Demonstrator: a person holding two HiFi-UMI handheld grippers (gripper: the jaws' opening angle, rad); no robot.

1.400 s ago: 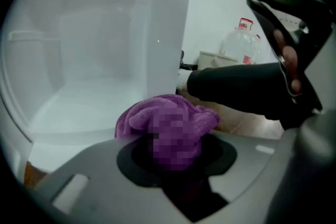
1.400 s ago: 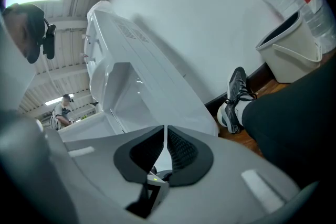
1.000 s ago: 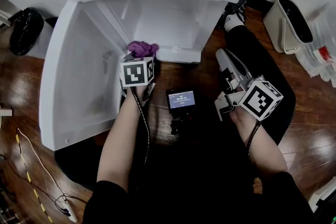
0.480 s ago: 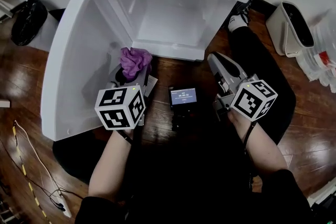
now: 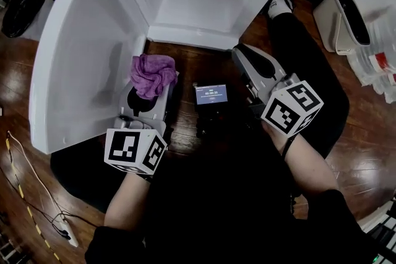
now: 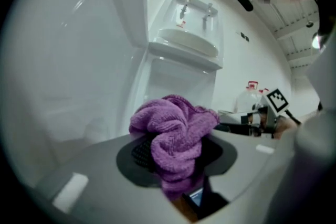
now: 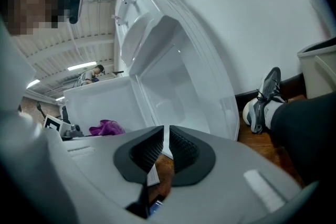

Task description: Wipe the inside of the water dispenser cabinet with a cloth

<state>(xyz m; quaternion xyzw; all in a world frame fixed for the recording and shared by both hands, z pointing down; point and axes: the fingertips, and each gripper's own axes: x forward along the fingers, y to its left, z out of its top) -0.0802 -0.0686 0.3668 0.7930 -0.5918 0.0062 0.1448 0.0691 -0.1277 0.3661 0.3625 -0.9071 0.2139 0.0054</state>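
Purple cloth (image 5: 152, 73): bunched, clenched in fingers of left gripper (image 5: 147, 94), outside open white cabinet (image 5: 192, 6), beside its door (image 5: 77, 65). Right gripper (image 7: 164, 152): fingers closed, empty. Floor (image 5: 185, 65) between: small screen device (image 5: 211, 94). Right side: white bin (image 5: 346, 25), person's shoe (image 5: 278, 7).

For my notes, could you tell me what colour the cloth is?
The cloth is purple, clearest in the left gripper view.

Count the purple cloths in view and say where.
1: the purple cloth is clamped in the left gripper, in front of the open cabinet. Another could be hidden.
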